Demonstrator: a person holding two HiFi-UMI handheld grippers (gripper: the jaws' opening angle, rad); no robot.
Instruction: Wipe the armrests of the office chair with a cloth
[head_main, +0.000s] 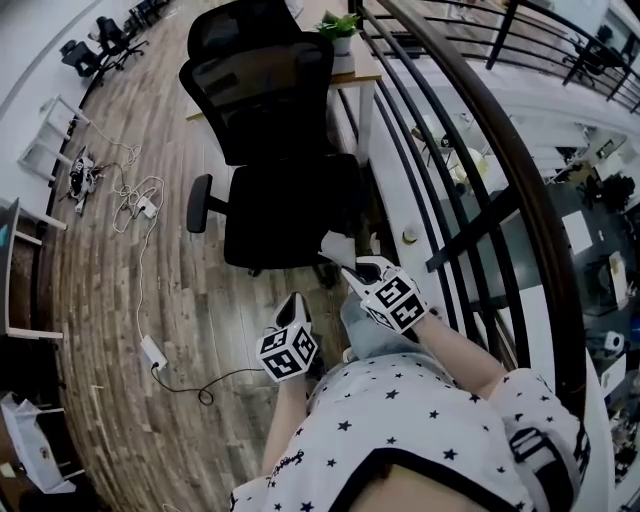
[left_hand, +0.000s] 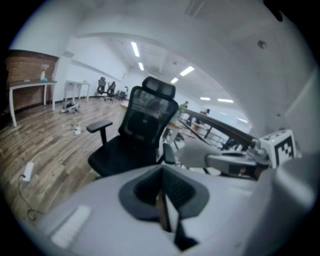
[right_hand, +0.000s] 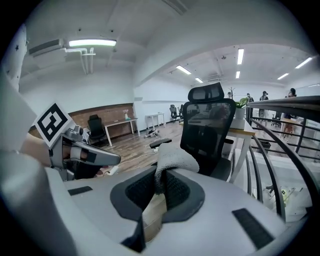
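The black office chair stands on the wood floor ahead of me, its back toward a desk. Its left armrest sticks out to the side; in the left gripper view both that armrest and the other one show. My right gripper is shut on a grey cloth, held just short of the seat's near right corner. In the right gripper view the cloth bunches up out of the jaws. My left gripper hangs lower and to the left, shut and empty.
A black metal railing curves close along the right. Behind the chair a desk carries a potted plant. A power strip and cables lie on the floor at left, near white tables.
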